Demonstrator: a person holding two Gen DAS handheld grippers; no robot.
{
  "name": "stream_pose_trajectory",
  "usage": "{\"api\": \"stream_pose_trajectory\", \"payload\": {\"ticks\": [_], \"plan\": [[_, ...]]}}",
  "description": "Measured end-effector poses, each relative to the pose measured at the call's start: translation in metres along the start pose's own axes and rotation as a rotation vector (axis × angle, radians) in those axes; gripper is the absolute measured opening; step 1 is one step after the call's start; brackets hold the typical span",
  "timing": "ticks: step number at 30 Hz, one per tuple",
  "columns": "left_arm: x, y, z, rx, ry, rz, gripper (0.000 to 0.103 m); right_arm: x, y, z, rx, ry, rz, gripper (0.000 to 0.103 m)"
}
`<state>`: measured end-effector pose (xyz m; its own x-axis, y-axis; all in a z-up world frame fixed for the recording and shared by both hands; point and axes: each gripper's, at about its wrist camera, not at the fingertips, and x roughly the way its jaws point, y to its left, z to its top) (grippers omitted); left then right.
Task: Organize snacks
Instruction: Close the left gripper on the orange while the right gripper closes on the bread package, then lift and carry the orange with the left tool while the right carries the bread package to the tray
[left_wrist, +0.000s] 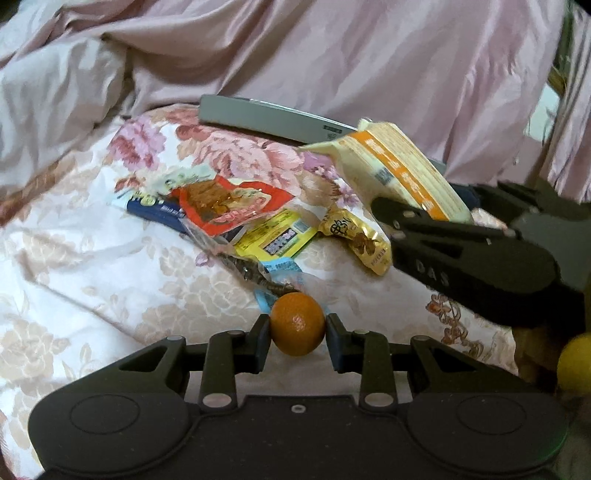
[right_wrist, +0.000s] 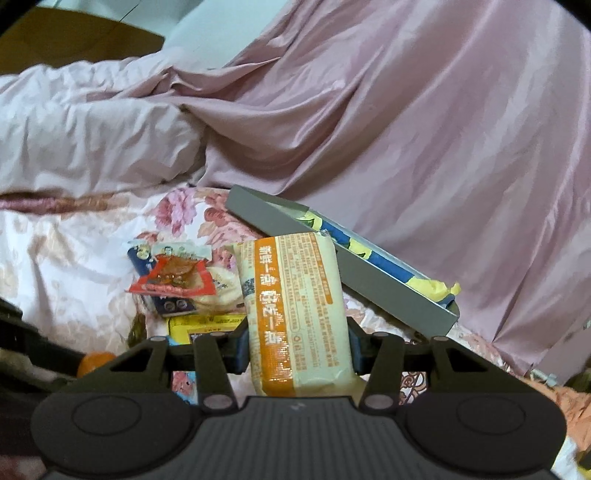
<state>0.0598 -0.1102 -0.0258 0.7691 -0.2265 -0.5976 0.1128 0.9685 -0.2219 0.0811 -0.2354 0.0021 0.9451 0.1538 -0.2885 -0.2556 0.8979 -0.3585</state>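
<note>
The left gripper (left_wrist: 297, 334) clamps a round dimpled orange (left_wrist: 297, 324); the right gripper (right_wrist: 297, 349) pinches a puffy plastic packet (right_wrist: 295, 310).

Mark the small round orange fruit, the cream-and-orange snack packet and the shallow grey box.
small round orange fruit (left_wrist: 297, 324): left wrist view, middle of its peel.
cream-and-orange snack packet (right_wrist: 301, 314): right wrist view, printed front.
shallow grey box (right_wrist: 332, 254): right wrist view, near side wall.

Each claw (left_wrist: 297, 328) (right_wrist: 297, 345) was matte black plastic with blue finger pads (left_wrist: 264, 339), silver pivot screws and round side discs.
</note>
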Motion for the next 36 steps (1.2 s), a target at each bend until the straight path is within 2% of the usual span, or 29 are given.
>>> {"api": "stream_pose_trajectory", "payload": {"ticks": [6, 12, 19, 27, 36], "plan": [[0.012, -0.032, -0.001, 0.152, 0.035, 0.030, 0.033, 0.012, -0.021, 0.004, 0.088, 0.006, 0.025, 0.053], [0.035, -0.055, -0.002, 0.318, 0.105, -0.031, 0.033, 0.026, -0.046, 0.005, 0.204, 0.020, 0.039, 0.053], [0.046, -0.054, -0.007, 0.349, 0.136, -0.118, 0.033, 0.039, -0.058, 0.007, 0.259, 0.015, 0.075, 0.053], [0.064, -0.042, -0.004, 0.313, 0.150, -0.228, 0.033, 0.042, -0.058, 0.004, 0.279, 0.000, 0.082, 0.053], [0.054, -0.043, -0.008, 0.333, 0.030, -0.223, 0.032, 0.042, -0.060, 0.002, 0.304, -0.104, 0.072, 0.053]]}}
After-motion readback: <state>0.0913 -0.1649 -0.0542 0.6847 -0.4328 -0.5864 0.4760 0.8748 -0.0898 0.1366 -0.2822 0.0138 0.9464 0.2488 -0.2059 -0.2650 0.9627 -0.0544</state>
